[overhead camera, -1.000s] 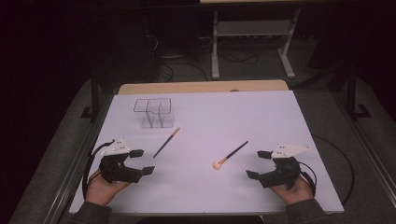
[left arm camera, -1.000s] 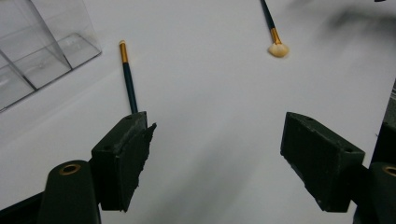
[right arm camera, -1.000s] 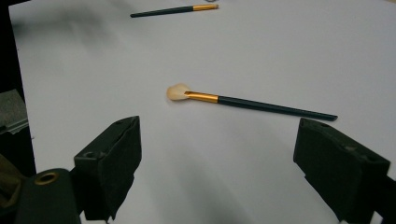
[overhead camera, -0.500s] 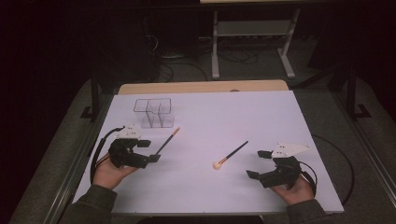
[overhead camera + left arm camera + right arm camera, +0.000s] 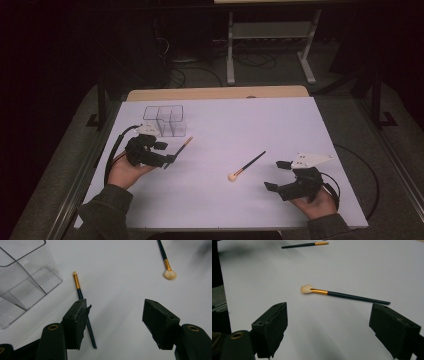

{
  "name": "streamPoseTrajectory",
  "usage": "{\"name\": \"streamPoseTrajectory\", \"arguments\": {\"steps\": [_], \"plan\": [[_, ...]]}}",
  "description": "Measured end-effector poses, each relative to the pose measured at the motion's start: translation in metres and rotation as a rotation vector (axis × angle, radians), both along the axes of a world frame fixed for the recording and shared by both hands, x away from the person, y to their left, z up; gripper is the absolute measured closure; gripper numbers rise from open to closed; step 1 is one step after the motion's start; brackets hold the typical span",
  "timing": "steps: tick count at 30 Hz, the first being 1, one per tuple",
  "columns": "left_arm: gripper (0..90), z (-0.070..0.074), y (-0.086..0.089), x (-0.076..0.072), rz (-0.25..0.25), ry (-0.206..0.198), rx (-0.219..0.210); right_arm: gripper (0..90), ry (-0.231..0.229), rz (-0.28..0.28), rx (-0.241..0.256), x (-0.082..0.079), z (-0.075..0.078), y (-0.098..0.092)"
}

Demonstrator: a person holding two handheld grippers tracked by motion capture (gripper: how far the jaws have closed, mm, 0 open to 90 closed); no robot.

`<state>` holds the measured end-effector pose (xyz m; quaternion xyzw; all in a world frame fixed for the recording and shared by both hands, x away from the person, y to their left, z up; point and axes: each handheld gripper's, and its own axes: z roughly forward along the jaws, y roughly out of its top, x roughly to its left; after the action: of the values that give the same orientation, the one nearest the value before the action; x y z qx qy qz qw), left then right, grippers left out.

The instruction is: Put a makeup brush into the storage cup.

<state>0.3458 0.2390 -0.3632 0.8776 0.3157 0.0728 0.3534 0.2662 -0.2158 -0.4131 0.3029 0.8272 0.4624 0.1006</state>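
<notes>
High view: the left gripper is hovering over the worktop near its left edge, jaws spread and gripping nothing, with the person's left hand wrapping its body from below. The slim brush is lying flat on the worktop, its gold ferrule pointing toward the far edge and its dark handle end running under the gripper's front. Just beyond the gripper, toward the far left corner, the clear organizer is standing upright. The fluffy brush is lying near the worktop's centre, its pale head toward the near edge. The right gripper is resting near the near right corner, jaws released and wide apart, held by the right hand.

Left gripper view: the left gripper is looking down with both jaws well apart. The slim brush is lying beside the inner face of the left-hand jaw, whether touching it cannot be told. The clear organizer is occupying the upper left, and the fluffy brush is lying well apart at the upper right.

Right gripper view: the right gripper is holding its jaws wide open over bare worktop. The fluffy brush is lying ahead of the jaws, clear of both. The slim brush is lying far off at the top.
</notes>
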Motion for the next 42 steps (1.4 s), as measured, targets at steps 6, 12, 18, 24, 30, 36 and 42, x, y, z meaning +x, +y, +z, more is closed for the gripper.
{"name": "streamPoseTrajectory", "arguments": {"steps": [6,12,18,24,30,36,42], "plan": [[38.9,-0.002,-0.005,0.011,0.007,0.013,0.015,14.2,-0.004,0.009,-0.012,0.001,0.001,0.002],[40.0,-0.009,-0.015,0.025,0.018,0.044,0.045,14.2,-0.004,0.011,-0.012,0.001,0.001,0.002],[42.4,-0.017,-0.022,0.038,0.022,0.062,0.085,14.2,-0.003,0.014,-0.021,0.001,0.001,0.002],[45.1,-0.024,-0.027,0.049,0.041,0.083,0.112,14.2,-0.002,0.015,-0.032,0.001,0.001,0.002],[48.9,-0.028,-0.033,0.057,0.055,0.107,0.149,14.2,0.008,0.013,-0.029,0.002,0.0,0.002],[52.9,-0.035,-0.036,0.065,0.068,0.125,0.174,14.2,0.012,0.019,-0.038,0.002,0.0,0.001],[54.7,-0.042,-0.036,0.069,0.093,0.152,0.185,14.2,0.009,0.017,-0.036,0.002,0.0,0.0]]}}
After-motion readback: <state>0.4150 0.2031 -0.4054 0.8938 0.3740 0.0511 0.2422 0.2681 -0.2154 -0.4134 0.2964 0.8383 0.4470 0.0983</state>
